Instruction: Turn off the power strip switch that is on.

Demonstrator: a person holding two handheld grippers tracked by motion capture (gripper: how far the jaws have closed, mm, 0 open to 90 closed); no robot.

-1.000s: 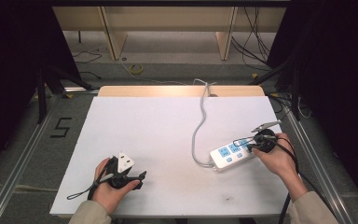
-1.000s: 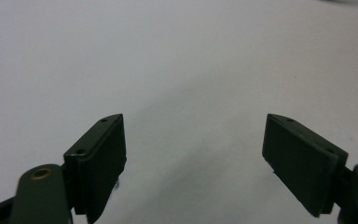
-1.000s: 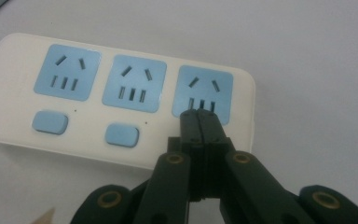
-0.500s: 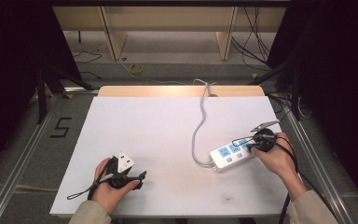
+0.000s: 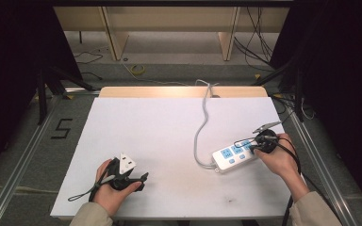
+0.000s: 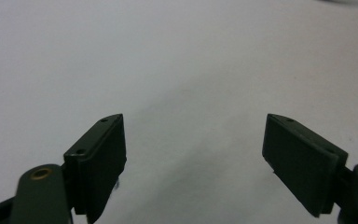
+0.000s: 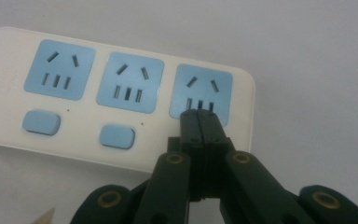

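A white power strip (image 5: pixel 233 157) with blue sockets lies on the right of the white table (image 5: pixel 169 127), its grey cable (image 5: pixel 201 127) running to the far edge. My right gripper (image 5: pixel 255 147) is shut, tips together, over the strip's near end. In the right gripper view the strip (image 7: pixel 98 93) shows three blue sockets and two blue buttons, and the right gripper (image 7: pixel 199 116) rests its closed tips at the rightmost socket (image 7: pixel 200 91). My left gripper (image 5: pixel 141 180) sits at the front left, open. In the left gripper view the left gripper (image 6: pixel 193 149) holds nothing, only bare table between.
The left hand's gripper carries a white three-cornered plate (image 5: pixel 126 163), and a thin strap (image 5: pixel 82 195) trails from it. A wooden strip (image 5: pixel 169 92) edges the table's far side. Metal rails (image 5: pixel 23 160) flank the table, and cables lie on the floor (image 5: pixel 136 69) beyond.
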